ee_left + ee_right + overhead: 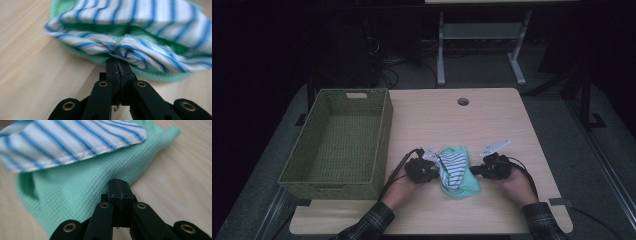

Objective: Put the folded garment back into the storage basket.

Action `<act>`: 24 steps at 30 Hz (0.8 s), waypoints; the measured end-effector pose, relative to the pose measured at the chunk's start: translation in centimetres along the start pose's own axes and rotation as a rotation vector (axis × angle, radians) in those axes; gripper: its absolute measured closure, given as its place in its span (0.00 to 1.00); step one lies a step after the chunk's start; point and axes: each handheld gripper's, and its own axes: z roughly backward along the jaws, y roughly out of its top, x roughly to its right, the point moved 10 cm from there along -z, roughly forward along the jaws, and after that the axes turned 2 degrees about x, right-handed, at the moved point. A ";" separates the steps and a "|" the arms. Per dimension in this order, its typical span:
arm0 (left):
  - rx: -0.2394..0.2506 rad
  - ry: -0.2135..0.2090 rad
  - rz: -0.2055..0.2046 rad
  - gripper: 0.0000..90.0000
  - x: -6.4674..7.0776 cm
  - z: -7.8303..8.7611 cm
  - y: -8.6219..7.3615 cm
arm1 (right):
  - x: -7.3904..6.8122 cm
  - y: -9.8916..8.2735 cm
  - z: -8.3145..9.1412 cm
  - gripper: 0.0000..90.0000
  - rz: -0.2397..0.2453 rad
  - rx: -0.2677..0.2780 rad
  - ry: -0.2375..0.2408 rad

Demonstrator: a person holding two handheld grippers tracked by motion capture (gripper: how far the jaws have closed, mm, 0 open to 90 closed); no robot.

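The left gripper (428,169) is clenched on the striped cloth (454,167). In the left gripper view its two black jaws stand pressed together, and a bunched, twisted fold of the white cloth with blue stripes (130,53) is caught right at their tips. Just behind this fold, farther from the gripper, the same cloth opens like a pocket, and some green fabric shows inside it and under it.

The right gripper (478,170) is also clenched. In the right gripper view its jaws are fully together, and their tips lie against the edge of the green cloth (82,192), which has a fine waffle texture. It seems that the gripper pinches this edge, but I cannot tell it for sure, because the jaws hide the place of contact. Beyond the tips the green cloth spreads on the worktop (180,177), and the hemmed edge of the striped cloth (62,142) lies over its far part.

In the high view the two cloths lie together in one small heap between the two grippers, the striped cloth on top of the green cloth (464,186). The left gripper touches the heap from one side and the right gripper from the other. Each hand holds its gripper low, near the worktop (492,115). A green woven basket (337,177) stands on the worktop on the outer side of the left gripper, well apart from the cloths.
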 end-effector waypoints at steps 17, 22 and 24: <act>0.055 0.024 0.004 0.79 -1.0 3.6 2.0 | 0.0 -1.8 2.7 0.67 -0.067 0.079 -0.089; 0.068 -0.014 -0.046 0.67 -0.6 4.5 3.3 | 0.9 -3.2 3.8 0.45 -0.094 0.092 -0.141; 0.074 -0.030 -0.058 0.63 -0.5 4.6 3.8 | 1.3 -3.7 4.2 0.33 -0.117 0.100 -0.170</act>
